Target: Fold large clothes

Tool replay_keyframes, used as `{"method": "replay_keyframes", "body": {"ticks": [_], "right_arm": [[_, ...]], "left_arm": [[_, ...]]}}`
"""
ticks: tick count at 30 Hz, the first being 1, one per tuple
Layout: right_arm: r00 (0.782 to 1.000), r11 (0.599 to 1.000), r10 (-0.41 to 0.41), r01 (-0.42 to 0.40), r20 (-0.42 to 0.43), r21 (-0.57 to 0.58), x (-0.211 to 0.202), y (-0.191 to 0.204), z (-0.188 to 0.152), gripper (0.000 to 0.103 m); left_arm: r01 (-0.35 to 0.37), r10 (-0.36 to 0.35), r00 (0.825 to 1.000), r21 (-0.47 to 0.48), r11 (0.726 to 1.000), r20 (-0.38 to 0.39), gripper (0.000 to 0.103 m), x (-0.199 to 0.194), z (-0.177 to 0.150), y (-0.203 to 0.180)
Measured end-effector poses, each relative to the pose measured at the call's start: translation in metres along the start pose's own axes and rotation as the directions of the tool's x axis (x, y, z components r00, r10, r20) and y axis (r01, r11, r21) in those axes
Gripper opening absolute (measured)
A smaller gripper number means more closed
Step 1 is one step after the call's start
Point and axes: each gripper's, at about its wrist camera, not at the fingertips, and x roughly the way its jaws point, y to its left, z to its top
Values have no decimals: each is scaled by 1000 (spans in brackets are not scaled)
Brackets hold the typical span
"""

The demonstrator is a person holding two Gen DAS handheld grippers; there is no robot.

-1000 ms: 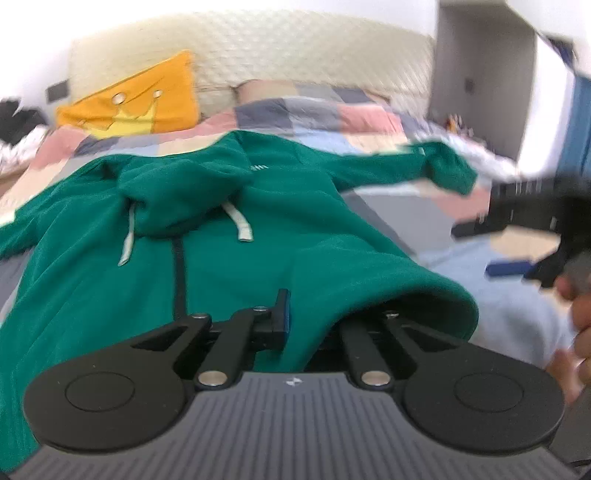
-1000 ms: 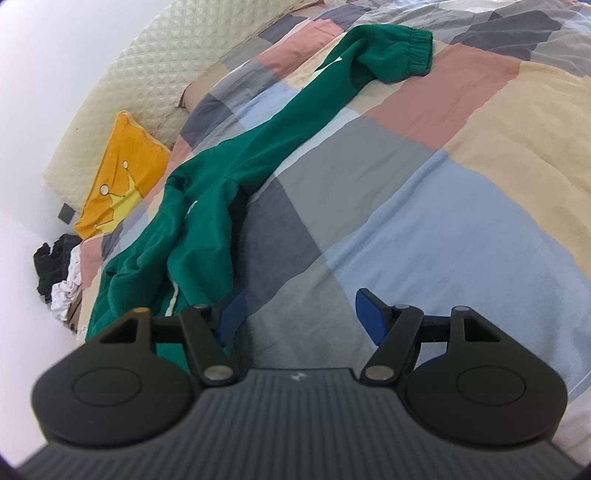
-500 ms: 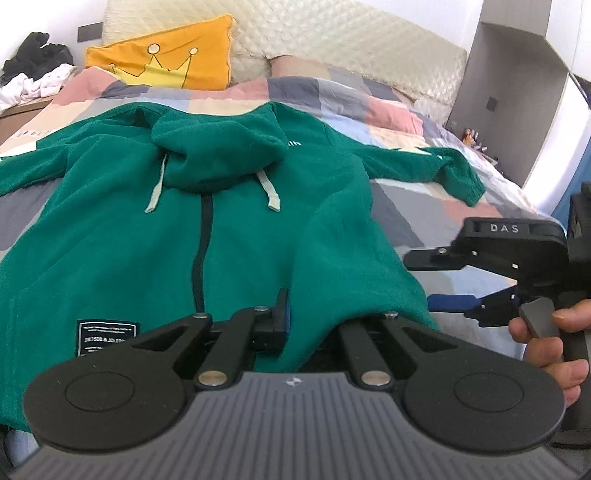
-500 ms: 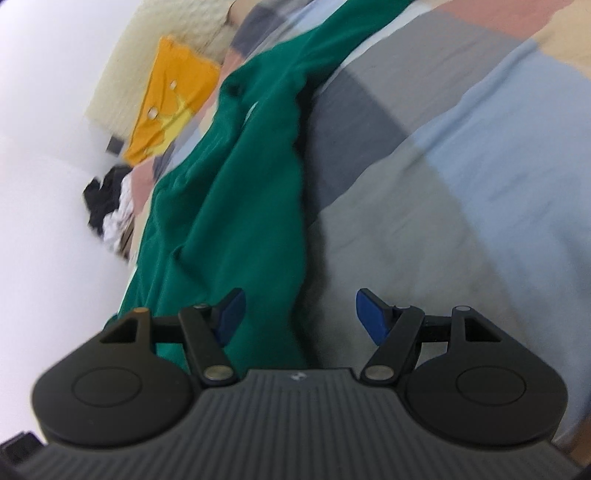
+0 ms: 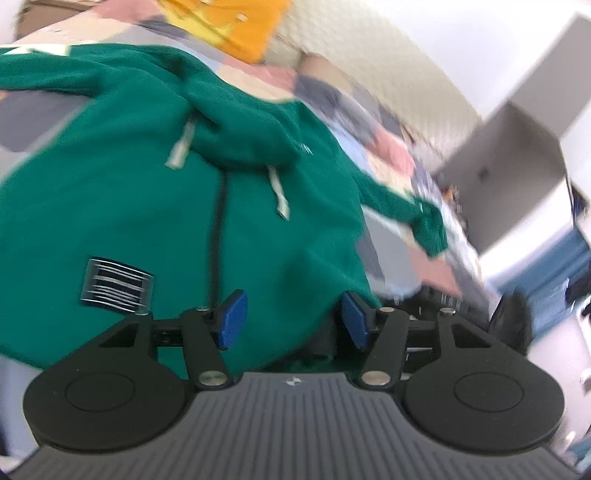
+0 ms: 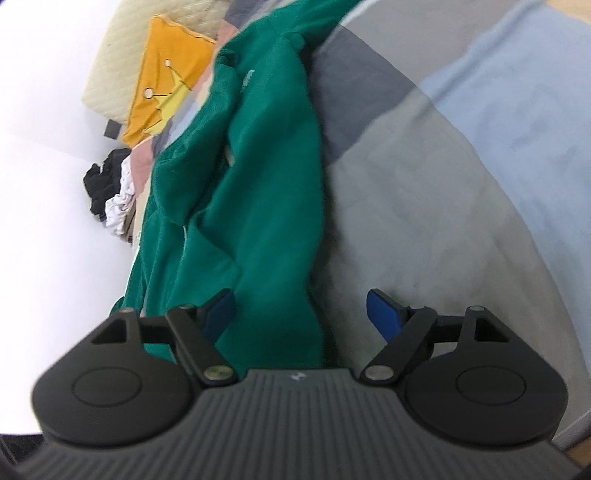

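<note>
the green hoodie (image 5: 155, 206) lay spread front-up on the patchwork bed cover (image 6: 461, 177), its hood toward the yellow pillow (image 5: 236, 26) and one sleeve (image 5: 413, 214) stretched out to the side. the left gripper (image 5: 291, 321) stood with its blue pads (image 5: 232, 319) wide apart over the hem, gripping nothing. the right gripper (image 6: 301, 314) was wide too, the hoodie's side edge lying between its pads (image 6: 384, 315), unpinched.

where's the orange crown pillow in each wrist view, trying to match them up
Left wrist: orange crown pillow at the top edge, left of centre, beyond the green hoodie.
Right wrist: pillow upper left, against the quilted headboard.
Shared landmark: the green hoodie, lying on the patchwork bedspread in both.
</note>
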Motion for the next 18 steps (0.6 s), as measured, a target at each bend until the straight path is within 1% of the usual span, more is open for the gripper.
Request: {"method": "replay_keyframes", "body": {"ticks": [2, 4, 6, 8, 9, 10, 11, 12, 13, 14, 16, 17, 18], "right_arm": [[1000, 1000, 4, -4, -4, 11, 0, -2, -1, 81], [1000, 1000, 5, -5, -4, 11, -1, -2, -2, 81], [1000, 1000, 18, -17, -5, 16, -2, -2, -3, 81], [1000, 1000, 17, -17, -6, 15, -1, -2, -4, 81], [1000, 1000, 8, -8, -9, 9, 0, 0, -4, 81], [1000, 1000, -1, 1, -14, 1, 2, 0, -4, 81], [1000, 1000, -11, 11, -19, -7, 4, 2, -5, 81], [999, 1000, -22, 21, -25, -13, 5, 2, -5, 81], [999, 999, -31, 30, -33, -17, 7, 1, -6, 80], [998, 999, -45, 44, -41, -23, 10, 1, -7, 79], [996, 997, -72, 70, -47, -39, 13, 0, -7, 79], [996, 996, -75, 73, -48, -44, 13, 0, -8, 79], [996, 996, -76, 74, -48, -45, 14, -1, -9, 79]], "left_arm": [[-46, 47, 998, -37, 998, 43, 66, -24, 13, 16], [-85, 91, 994, -90, 992, 65, 67, -46, 28, 37], [-150, 163, 984, -172, 974, 67, 67, -67, 45, 64], [-205, 226, 972, -255, 945, 58, 69, -82, 58, 92], [-211, 233, 971, -291, 933, 44, 71, -85, 63, 106], [-196, 216, 976, -323, 926, 27, 75, -88, 67, 118], [-169, 182, 983, -371, 913, 1, 77, -87, 71, 134], [-165, 173, 985, -414, 895, -18, 77, -86, 72, 146], [-174, 178, 983, -436, 883, -32, 77, -84, 72, 154], [-199, 195, 979, -444, 873, -55, 77, -80, 73, 161], [-267, 240, 964, -440, 858, -118, 77, -66, 75, 175], [-302, 258, 953, -441, 845, -158, 77, -56, 74, 180], [-321, 266, 947, -441, 838, -183, 77, -51, 72, 187]]}}
